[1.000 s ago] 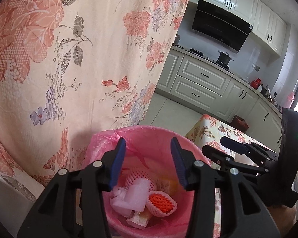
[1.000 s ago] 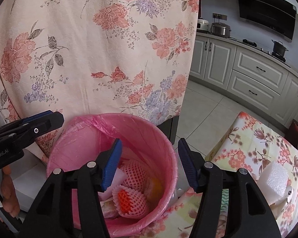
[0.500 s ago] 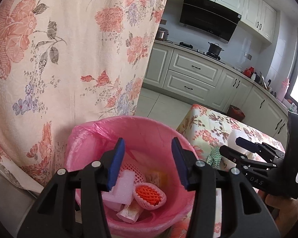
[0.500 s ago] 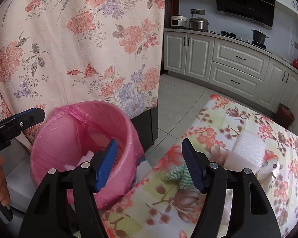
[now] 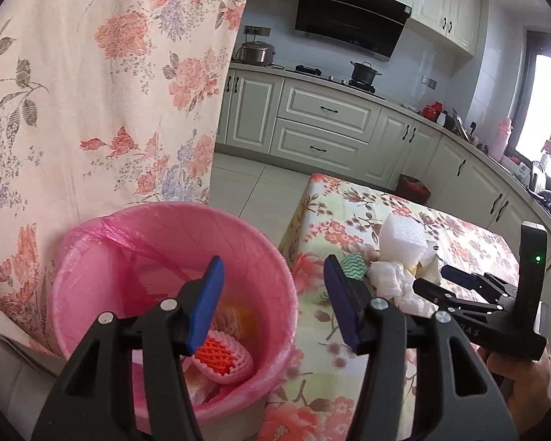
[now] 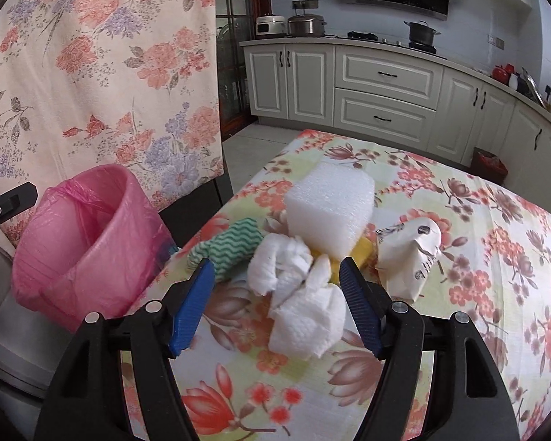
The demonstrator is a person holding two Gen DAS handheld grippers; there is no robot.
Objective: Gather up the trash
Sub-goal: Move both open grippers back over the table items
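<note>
We see the left gripper (image 5: 273, 303) over the seam between the pink lined bin (image 5: 165, 228) and the floral tablecloth (image 5: 349, 213); its jaws are opening, nothing between them. Inside the bin we note an orange-and-pink foam fruit net (image 5: 224, 362) and other wrappings. On the tablecloth: a white foam block (image 5: 402, 237), crumpled white tissue (image 5: 396, 281), and a green wavy-patterned cloth (image 5: 354, 261) just beside it. The right gripper (image 5: 435, 279) sits at right, its tips near the tissue, not gripping it, held by a hand (image 5: 521, 378). A floral curtain (image 5: 103, 84) hangs behind the bin.
</note>
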